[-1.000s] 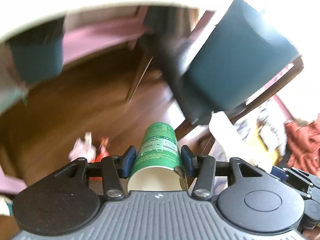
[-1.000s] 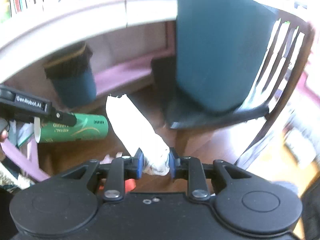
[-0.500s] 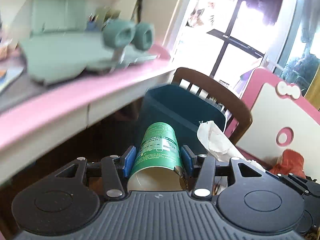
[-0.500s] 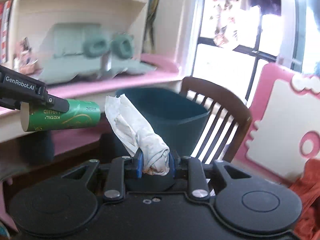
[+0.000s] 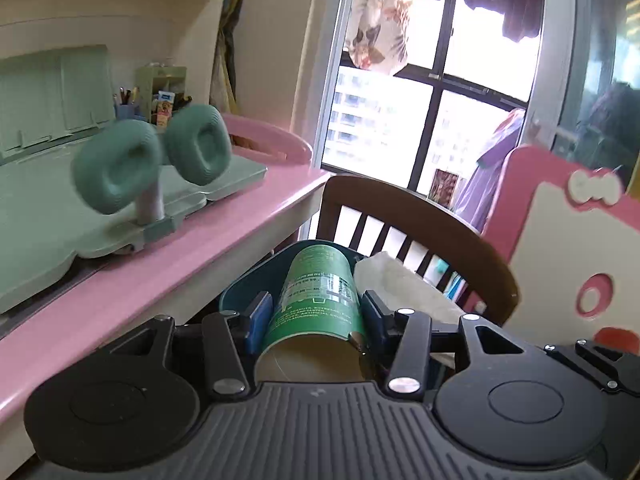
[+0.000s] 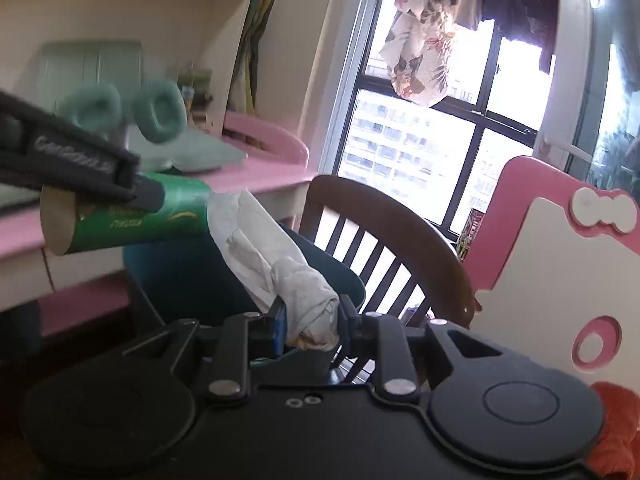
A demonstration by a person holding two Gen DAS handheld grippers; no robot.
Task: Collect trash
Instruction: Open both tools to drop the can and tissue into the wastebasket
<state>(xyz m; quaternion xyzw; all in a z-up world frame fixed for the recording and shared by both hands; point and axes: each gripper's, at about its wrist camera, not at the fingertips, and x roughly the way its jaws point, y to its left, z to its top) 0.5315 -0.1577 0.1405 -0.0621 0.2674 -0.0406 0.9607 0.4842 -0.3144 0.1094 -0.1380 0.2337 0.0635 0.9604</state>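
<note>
The left gripper [image 5: 314, 314] is clamped on a green paper cup [image 5: 316, 300], held on its side above the dark teal bin [image 6: 188, 276]. The right gripper [image 6: 310, 320] pinches a crumpled white tissue [image 6: 272, 264] just beside the cup. Green headphones [image 5: 152, 160] stand on the pink tabletop [image 5: 168, 256], and a wooden chair [image 6: 384, 224] sits behind the bin.

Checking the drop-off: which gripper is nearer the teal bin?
Left. The left gripper holds the green cup at the teal bin rim; the right gripper, with its crumpled tissue, sits slightly back.
</note>
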